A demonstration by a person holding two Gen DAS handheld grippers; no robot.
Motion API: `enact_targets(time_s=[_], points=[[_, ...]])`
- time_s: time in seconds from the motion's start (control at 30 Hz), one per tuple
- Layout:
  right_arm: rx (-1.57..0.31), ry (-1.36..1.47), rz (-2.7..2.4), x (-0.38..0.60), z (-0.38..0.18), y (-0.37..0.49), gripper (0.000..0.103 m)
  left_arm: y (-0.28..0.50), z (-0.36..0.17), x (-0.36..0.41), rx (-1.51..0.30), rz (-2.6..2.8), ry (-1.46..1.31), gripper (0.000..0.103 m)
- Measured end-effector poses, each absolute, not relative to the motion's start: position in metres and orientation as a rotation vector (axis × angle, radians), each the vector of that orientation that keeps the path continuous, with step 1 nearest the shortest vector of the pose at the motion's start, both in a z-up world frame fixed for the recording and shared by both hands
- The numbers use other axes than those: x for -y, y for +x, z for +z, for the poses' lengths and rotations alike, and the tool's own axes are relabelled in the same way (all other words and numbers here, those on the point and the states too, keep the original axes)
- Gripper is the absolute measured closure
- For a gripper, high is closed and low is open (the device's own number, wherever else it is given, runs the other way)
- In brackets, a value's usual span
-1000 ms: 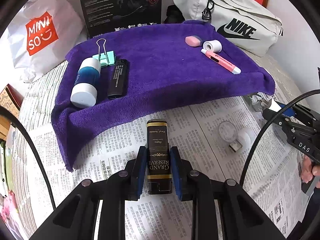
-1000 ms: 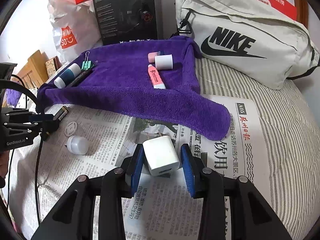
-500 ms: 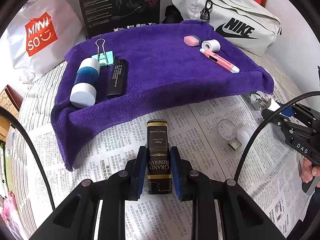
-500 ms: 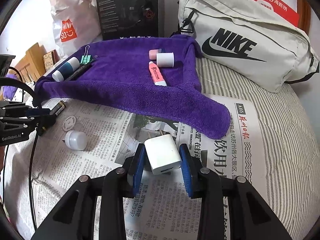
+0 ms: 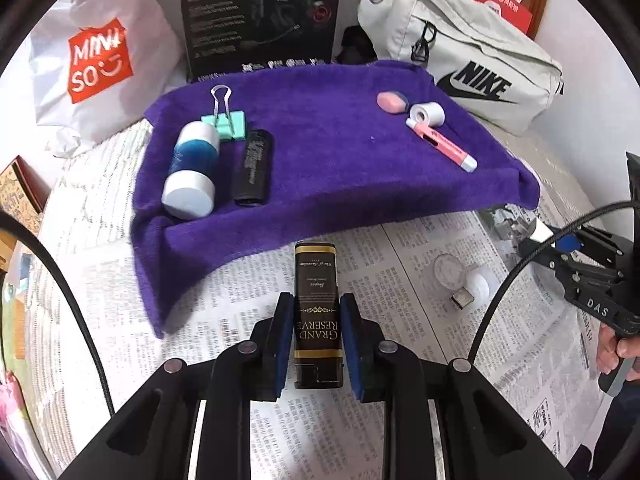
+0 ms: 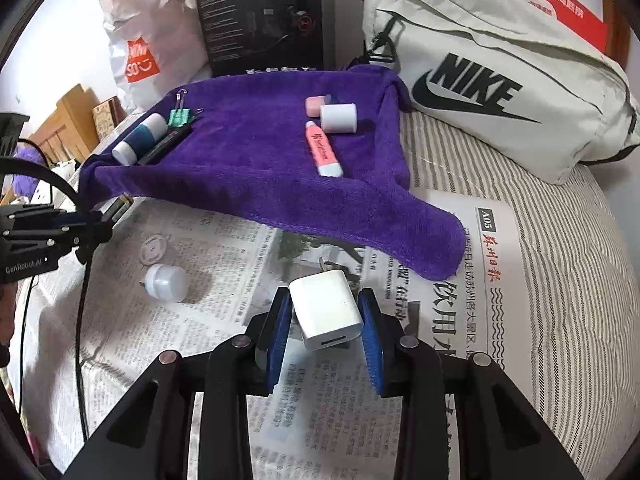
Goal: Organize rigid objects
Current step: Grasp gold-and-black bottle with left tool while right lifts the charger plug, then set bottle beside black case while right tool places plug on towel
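Left hand-held gripper (image 5: pixel 316 334) pinched black Grand Reserve lighter (image 5: pixel 318 312), bottom centre. Right hand-held gripper (image 6: pixel 326 328) clamped white USB charger (image 6: pixel 326 314) skewed, corner-on; risked twisting loose before reaching purple towel (image 6: pixel 260 168).

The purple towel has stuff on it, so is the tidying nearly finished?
Partly. Six things already lie on the purple towel. The left gripper holds a black lighter; the right gripper holds a white charger. A small bulb and clear cap wait on the newspaper.

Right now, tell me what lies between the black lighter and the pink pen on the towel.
Nothing: bare purple towel separates the black lighter from the pink pen, seen in both wrist views.
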State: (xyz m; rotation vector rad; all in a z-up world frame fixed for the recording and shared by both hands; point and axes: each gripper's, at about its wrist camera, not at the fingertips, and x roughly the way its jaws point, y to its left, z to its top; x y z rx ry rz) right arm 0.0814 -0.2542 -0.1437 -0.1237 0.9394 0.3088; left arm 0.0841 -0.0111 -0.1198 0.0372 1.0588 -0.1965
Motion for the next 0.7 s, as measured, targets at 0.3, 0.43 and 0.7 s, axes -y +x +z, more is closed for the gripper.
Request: enact_targets(time_s=[0.3, 0.43, 0.7], points=[[-0.925, -0.113, 0.374, 0.243, -0.129, 0.072, 0.069, 0.084, -0.103, 0.002, -1.022, -0.197, 0.007, 0.080], [-0.919, -0.118, 0.405, 0.239, -0.121, 0.073, 0.069, 0.088, -0.096, -0.001, -1.008, -0.185, 0.009, 0.080], [-0.878, -0.119, 0.440, 0.234, -0.099, 0.085, 0.069, 0.104, -0.086, -0.005, -0.989, -0.190, 0.009, 0.080]])
